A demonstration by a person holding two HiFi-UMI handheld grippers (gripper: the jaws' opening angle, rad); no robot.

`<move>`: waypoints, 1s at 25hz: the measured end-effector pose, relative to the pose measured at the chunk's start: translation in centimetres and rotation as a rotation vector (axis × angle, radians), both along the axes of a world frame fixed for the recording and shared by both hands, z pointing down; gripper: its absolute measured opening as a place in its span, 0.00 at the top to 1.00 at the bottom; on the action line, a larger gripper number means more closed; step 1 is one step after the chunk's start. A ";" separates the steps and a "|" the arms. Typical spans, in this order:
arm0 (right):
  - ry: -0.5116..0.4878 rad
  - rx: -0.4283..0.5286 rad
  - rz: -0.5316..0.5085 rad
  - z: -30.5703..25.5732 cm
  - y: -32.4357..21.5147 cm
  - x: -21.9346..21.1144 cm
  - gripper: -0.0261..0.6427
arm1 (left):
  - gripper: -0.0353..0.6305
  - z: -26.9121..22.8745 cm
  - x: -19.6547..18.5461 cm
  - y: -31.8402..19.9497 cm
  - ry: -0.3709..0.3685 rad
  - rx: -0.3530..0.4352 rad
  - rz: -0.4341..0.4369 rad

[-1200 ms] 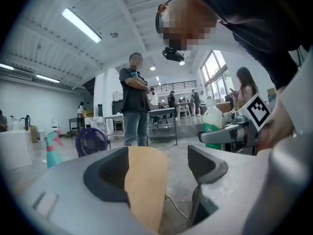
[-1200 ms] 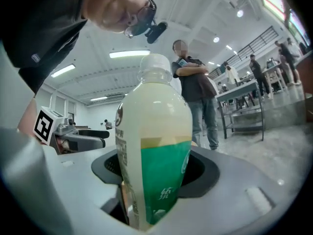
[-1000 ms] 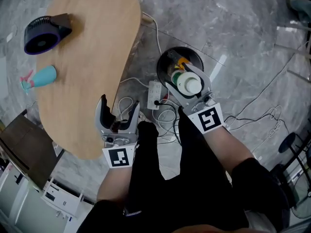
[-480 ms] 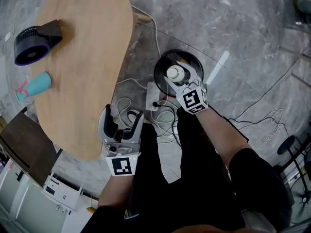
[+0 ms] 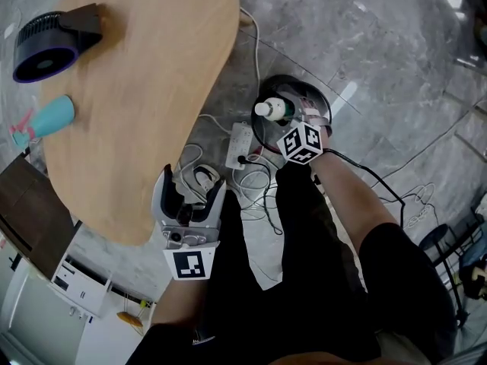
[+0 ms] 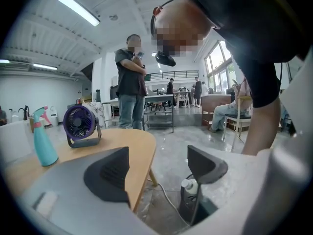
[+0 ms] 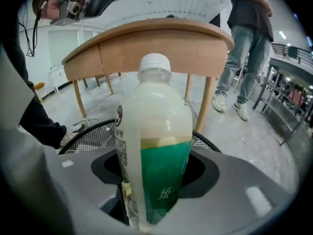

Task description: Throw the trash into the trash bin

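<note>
- R gripper: jaws closed on a plastic bottle, one pad each side of its lower body. White cap, milky contents, green label; cap end points away from the gripper.
- Head view: bottle sits over the mouth of the black mesh trash bin, held, not inside. In the R gripper view the bin's mesh rim shows just behind and below the bottle.
- Bin stands on grey marble floor, off the tabletop's right edge, near but apart from it.
- L gripper: jaws wide apart, nothing btwn them. It's by the tabletop's near right edge; L jaw overlaps that edge in head view.
- L gripper view: thru the gap btwn the jaws you see the tabletop edge, floor, and the bin w/ the bottle's cap above it.
- Tabletop: light wood, rounded outline.
- Purple desk fan at the far left edge, lying face-up from the head view.
- Teal spray bottle w/ pink trigger at the left edge, nearer than the fan, apart from it.
- White power strip and loose cables on the floor btwn tabletop and bin.
- A person stands beyond the tabletop, arms folded.
</note>
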State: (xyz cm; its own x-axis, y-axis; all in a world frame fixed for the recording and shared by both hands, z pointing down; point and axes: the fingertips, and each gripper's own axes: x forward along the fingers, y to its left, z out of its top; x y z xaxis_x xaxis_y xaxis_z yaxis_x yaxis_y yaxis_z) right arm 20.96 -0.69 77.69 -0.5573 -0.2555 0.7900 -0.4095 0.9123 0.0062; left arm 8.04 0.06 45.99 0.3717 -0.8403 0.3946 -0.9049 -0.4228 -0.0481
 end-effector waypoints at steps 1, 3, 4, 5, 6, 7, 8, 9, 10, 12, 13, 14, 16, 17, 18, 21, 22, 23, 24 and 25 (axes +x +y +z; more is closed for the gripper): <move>0.014 -0.011 -0.014 0.7 0.2 -0.1 0.51 | 0.37 0.0 -0.2 -0.1 0.002 0.000 0.000; 0.031 -0.017 -0.046 1.8 0.4 -0.6 0.51 | 0.37 0.1 -0.5 -0.2 0.008 0.002 0.003; 0.040 -0.015 -0.065 2.3 0.4 -0.8 0.51 | 0.37 0.0 -0.7 -0.3 0.012 0.003 0.004; 0.058 -0.016 -0.085 2.8 0.6 -1.0 0.51 | 0.37 0.0 -0.8 -0.3 0.014 0.002 0.007; 0.081 -0.022 -0.102 3.4 0.8 -1.1 0.51 | 0.37 -0.1 -1.0 -0.3 0.014 0.002 0.013; 0.099 -0.031 -0.113 4.0 1.0 -1.2 0.50 | 0.37 -0.2 -1.3 -0.3 0.013 0.003 0.019; 0.106 -0.038 -0.119 4.3 1.2 -1.3 0.49 | 0.37 -0.3 -1.6 -0.2 0.011 0.003 0.025; 0.107 -0.041 -0.120 4.5 1.3 -1.4 0.48 | 0.37 -0.3 -1.9 -0.1 0.010 0.002 0.030; 0.112 -0.041 -0.118 4.5 1.3 -1.5 0.42 | 0.37 -0.3 -2.3 0.0 0.010 0.000 0.033; 0.141 -0.045 -0.104 4.7 1.4 -1.3 0.32 | 0.37 -0.3 -3.0 0.4 0.014 -0.003 0.034; 0.157 -0.045 -0.092 4.6 1.4 -1.0 0.23 | 0.37 -0.3 -3.3 0.5 0.021 -0.004 0.031; 0.165 -0.039 -0.076 4.3 1.2 -0.8 0.21 | 0.37 -0.4 -3.5 0.7 0.029 -0.006 0.029; 0.159 -0.010 -0.046 3.0 0.7 -0.3 0.20 | 0.37 -0.4 -3.8 1.2 0.042 -0.011 0.035; 0.155 0.009 -0.036 2.1 0.5 -0.2 0.20 | 0.37 -0.5 -3.8 1.4 0.048 -0.011 0.043; 0.152 0.026 -0.026 1.2 0.3 -0.1 0.20 | 0.37 -0.6 -3.8 1.5 0.053 -0.009 0.052; 0.137 0.072 0.018 -2.0 0.0 0.4 0.20 | 0.37 -1.2 -3.9 1.9 0.061 -0.005 0.079; 0.126 0.086 0.040 -3.3 0.0 0.5 0.20 | 0.37 -1.5 -3.9 2.0 0.065 -0.001 0.086; 0.113 0.100 0.061 -4.6 0.1 0.5 0.20 | 0.37 -1.8 -3.9 2.0 0.070 0.006 0.091; 0.101 0.112 0.080 -5.9 0.3 0.4 0.20 | 0.37 -2.1 -3.9 2.1 0.074 0.012 0.096; 0.090 0.123 0.094 -7.1 0.5 0.3 0.20 | 0.37 -2.4 -3.9 2.1 0.076 0.018 0.100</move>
